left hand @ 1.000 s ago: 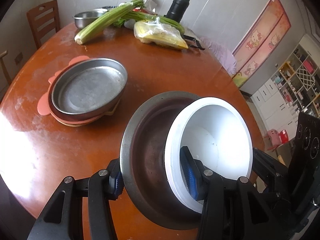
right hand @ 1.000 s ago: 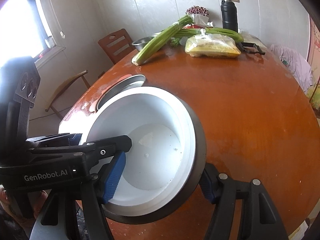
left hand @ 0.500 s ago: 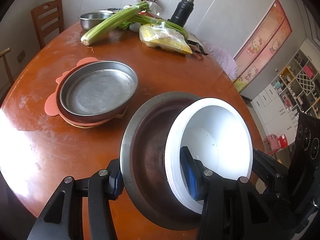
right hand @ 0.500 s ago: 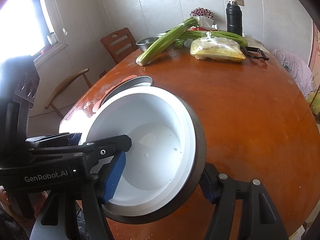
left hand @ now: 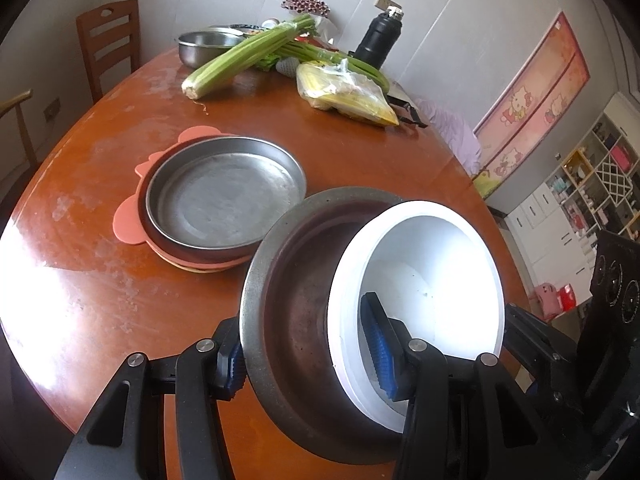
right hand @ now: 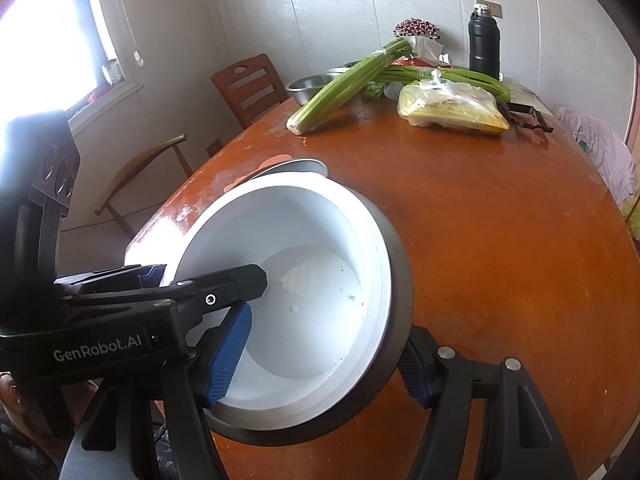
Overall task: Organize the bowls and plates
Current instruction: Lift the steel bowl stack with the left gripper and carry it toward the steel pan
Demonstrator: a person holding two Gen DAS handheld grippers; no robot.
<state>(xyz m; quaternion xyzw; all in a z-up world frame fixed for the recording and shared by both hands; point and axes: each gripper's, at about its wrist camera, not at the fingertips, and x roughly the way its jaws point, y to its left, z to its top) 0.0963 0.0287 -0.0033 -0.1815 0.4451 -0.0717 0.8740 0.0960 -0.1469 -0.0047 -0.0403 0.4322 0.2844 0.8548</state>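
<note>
The bowls, a white bowl (left hand: 420,276) nested inside a metal bowl (left hand: 296,300), hang tilted above the tabletop (left hand: 100,280), carried between our two grippers. We judge the pair stiff, and the metal one probably slippery at its smooth rim; the white one looks light and would likely chip or crack if dropped. The rims, where we already hold them, seem the best place to grip, one finger inside and one outside.

Ahead and to the left of our left gripper (left hand: 308,356) sits a stack of plates (left hand: 224,200), a metal plate on top of darker ones and a pink mat (left hand: 128,220) beneath, apparently where dishes are being gathered. The left gripper is clamped on the near edge of both bowls, its outer finger on the metal wall, its inner finger inside the white bowl. It points steeply down at the tabletop.

Our right gripper (right hand: 320,364) grasps the same pair on the opposite side, one blue pad within the white bowl (right hand: 304,300), the other under the metal bowl (right hand: 400,292), tilted downward likewise. Beyond it lie celery (right hand: 344,88) and a black flask (right hand: 484,44).
</note>
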